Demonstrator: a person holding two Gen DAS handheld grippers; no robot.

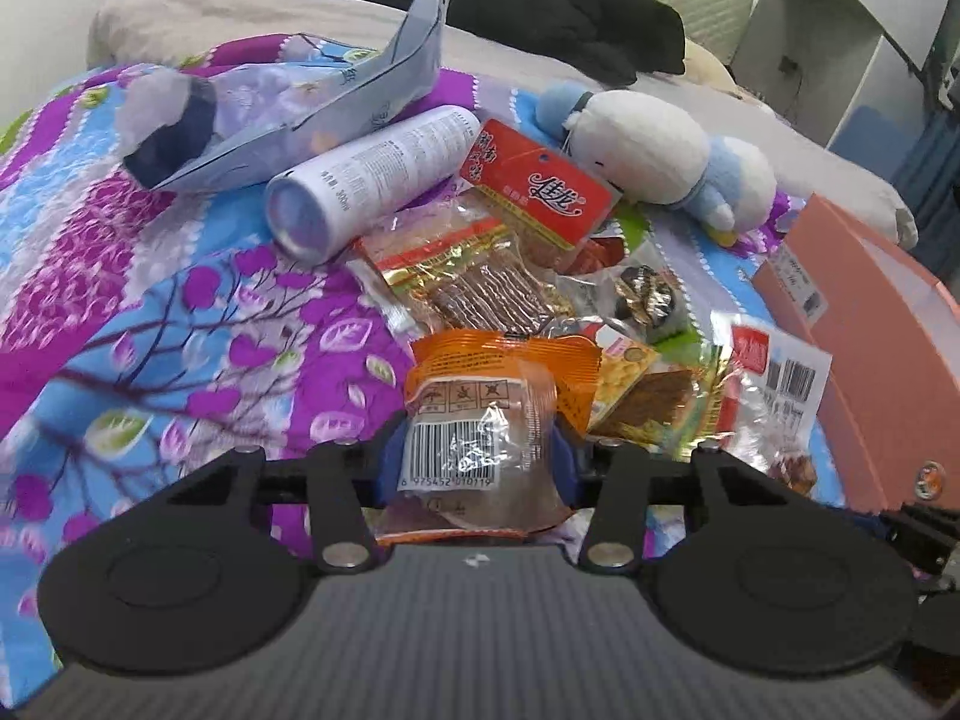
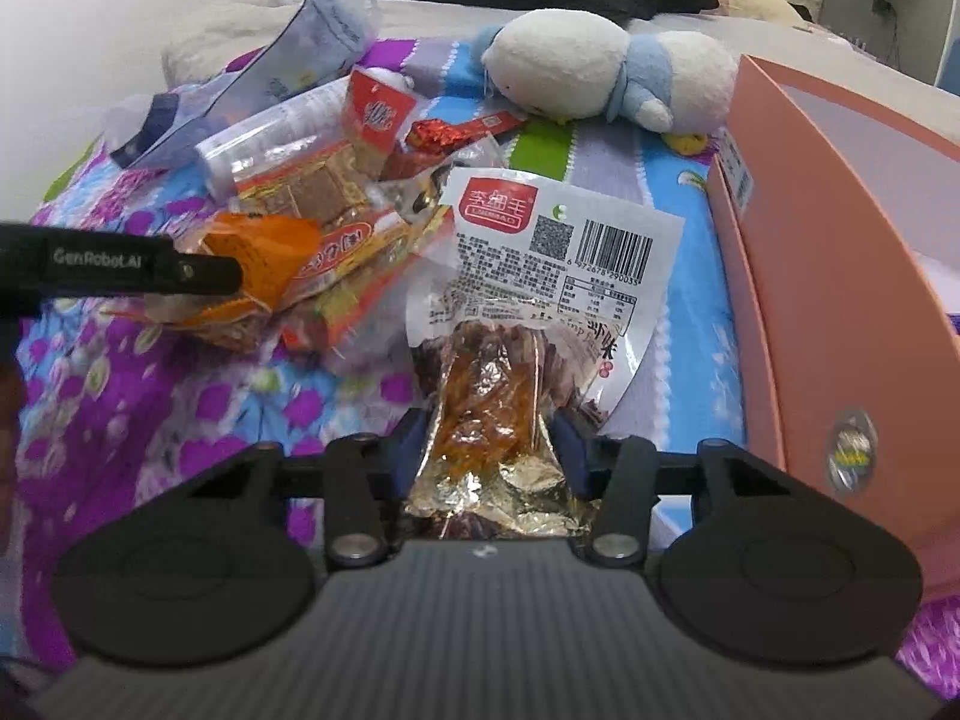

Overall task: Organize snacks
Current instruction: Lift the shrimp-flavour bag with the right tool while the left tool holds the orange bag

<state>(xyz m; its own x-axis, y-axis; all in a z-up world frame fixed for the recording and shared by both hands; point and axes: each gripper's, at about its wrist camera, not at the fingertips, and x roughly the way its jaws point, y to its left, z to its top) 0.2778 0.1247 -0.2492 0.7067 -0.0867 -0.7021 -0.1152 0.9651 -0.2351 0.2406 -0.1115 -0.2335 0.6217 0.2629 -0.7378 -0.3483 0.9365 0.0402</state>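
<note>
A bed fills the room's near side, covered by a quilt (image 1: pixel 180 324) printed with purple blossoms on blue. Grey bedding and black clothes (image 1: pixel 540 6) are heaped at its far end, with pale cabinets beyond on the right. One pink cardboard box (image 2: pixel 840 276) stands open at the quilt's right edge. One white-and-blue plush toy (image 1: pixel 660 156) lies just beyond the snack heap, one pale blue pouch (image 1: pixel 336 102) leans up at the left, and one white spray can (image 1: pixel 372 174) lies on its side beside it. The snacks lie in a loose pile in the middle; I cannot count them surely.

The left gripper (image 1: pixel 477 450) has its jaws closed on an orange-topped packet (image 1: pixel 480 414) whose barcode faces up. The right gripper (image 2: pixel 492 444) pinches the foil end of a white-labelled packet (image 2: pixel 540 276) bearing a red logo, a QR code and a barcode. The other tool's black finger at the left reads "GenRobot.AI".
</note>
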